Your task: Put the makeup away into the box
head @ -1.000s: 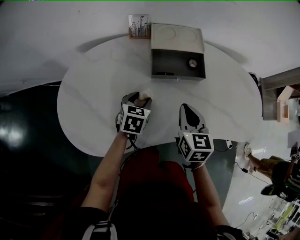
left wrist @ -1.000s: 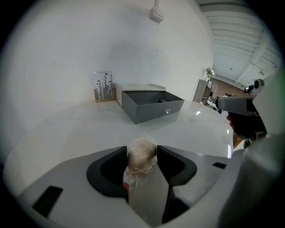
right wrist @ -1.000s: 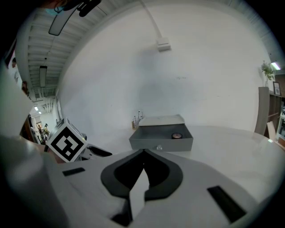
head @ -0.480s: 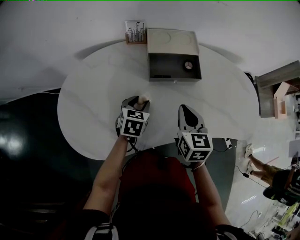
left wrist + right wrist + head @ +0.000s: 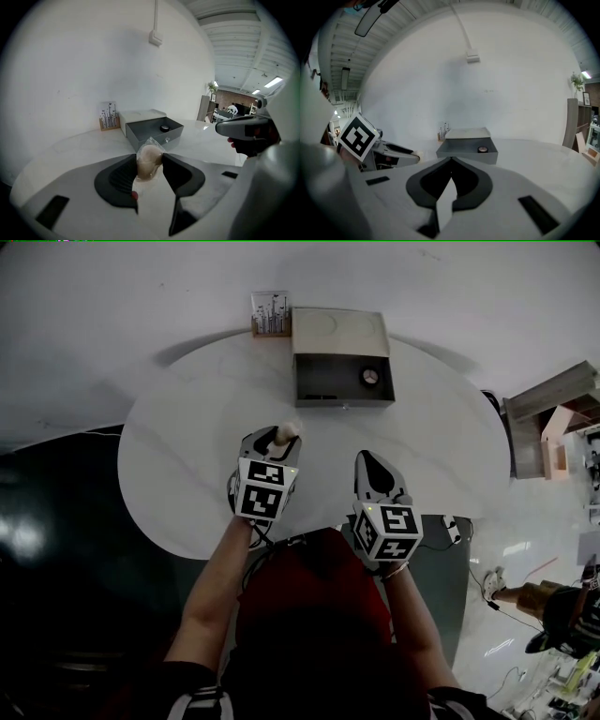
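Table: round white tabletop [image 5: 187, 427], both grippers over its near half.
Left gripper [image 5: 277, 437] [image 5: 150, 161]: jaws just been closing, now clenched from both sides on the beige rounded makeup sponge in clear wrap [image 5: 289, 431] [image 5: 148, 161]; wrap sticks out above the pads.
Sponge position: between the left jaws, over the near part of the table, well short of the box and roughly in line with its left end.
Right gripper [image 5: 367, 458] [image 5: 451, 161]: jaws pressed together, nothing between them; held beside the left gripper, apart from it.
Box: grey rectangular metal box [image 5: 342, 401] [image 5: 174, 135] [image 5: 487, 157] at the far side of the table, open, pale lid [image 5: 339, 332] folded back behind it.
Box contents: small round dark compact [image 5: 370, 377] [image 5: 164, 127] [image 5: 482, 149] at the right end; slim dark item [image 5: 323, 397] along the front wall at left, kind not readable.
Behind box: small wooden holder with a printed card [image 5: 270, 315] [image 5: 108, 121] [image 5: 442, 133], just beside the lid's left corner.
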A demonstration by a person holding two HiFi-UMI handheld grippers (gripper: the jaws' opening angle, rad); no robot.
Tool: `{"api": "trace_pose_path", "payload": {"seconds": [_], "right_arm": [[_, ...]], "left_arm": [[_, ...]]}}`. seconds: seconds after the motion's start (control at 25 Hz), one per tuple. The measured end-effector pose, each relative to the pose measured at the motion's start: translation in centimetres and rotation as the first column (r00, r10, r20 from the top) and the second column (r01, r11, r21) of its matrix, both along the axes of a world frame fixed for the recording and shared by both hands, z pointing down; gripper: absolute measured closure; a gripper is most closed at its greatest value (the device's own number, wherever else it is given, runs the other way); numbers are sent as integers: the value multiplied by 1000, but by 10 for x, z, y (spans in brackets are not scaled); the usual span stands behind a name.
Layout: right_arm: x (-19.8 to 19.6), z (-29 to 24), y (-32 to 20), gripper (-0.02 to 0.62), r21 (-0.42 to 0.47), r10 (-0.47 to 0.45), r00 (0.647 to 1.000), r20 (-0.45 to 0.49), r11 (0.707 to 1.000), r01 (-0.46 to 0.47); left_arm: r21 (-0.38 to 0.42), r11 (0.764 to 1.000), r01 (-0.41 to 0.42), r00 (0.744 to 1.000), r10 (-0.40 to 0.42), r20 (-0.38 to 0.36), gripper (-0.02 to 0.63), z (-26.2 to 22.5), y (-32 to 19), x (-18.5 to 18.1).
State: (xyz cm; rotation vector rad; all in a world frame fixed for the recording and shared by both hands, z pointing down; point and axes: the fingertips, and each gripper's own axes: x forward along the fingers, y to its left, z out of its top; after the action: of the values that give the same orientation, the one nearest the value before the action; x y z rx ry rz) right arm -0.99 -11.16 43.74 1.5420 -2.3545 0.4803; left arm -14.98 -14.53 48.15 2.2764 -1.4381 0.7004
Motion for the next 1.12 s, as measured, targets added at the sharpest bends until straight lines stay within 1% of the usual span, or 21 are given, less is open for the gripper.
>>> {"api": "trace_pose_path", "payload": {"seconds": [0.12, 0.28, 0.36, 0.6, 0.84, 1.12], "right_arm": [[6, -4, -3, 583, 13, 13, 1000, 0, 1000, -13], [14, -10, -9, 583, 32, 30, 1000, 0, 999, -30], [18, -12, -14, 583, 39, 36, 999, -2, 999, -36], [35, -17, -31, 583, 52, 55, 998, -4, 997, -55], [52, -18, -55, 583, 49, 63, 998, -2, 997, -63], [66, -10, -81, 583, 32, 57, 998, 1, 998, -57]], "left_arm": [[26, 1000, -9, 1000, 10, -8, 414, -15, -7, 5], [36, 999, -7, 998, 9, -60, 414, -29, -17, 13], [43, 999, -9, 998, 12, -68, 414, -35, -24, 19], [64, 997, -33, 997, 38, -68, 414, -46, -47, 41], [75, 996, -57, 997, 61, -45, 414, -52, -74, 63], [61, 995, -83, 996, 83, -13, 414, -44, -103, 82]]}}
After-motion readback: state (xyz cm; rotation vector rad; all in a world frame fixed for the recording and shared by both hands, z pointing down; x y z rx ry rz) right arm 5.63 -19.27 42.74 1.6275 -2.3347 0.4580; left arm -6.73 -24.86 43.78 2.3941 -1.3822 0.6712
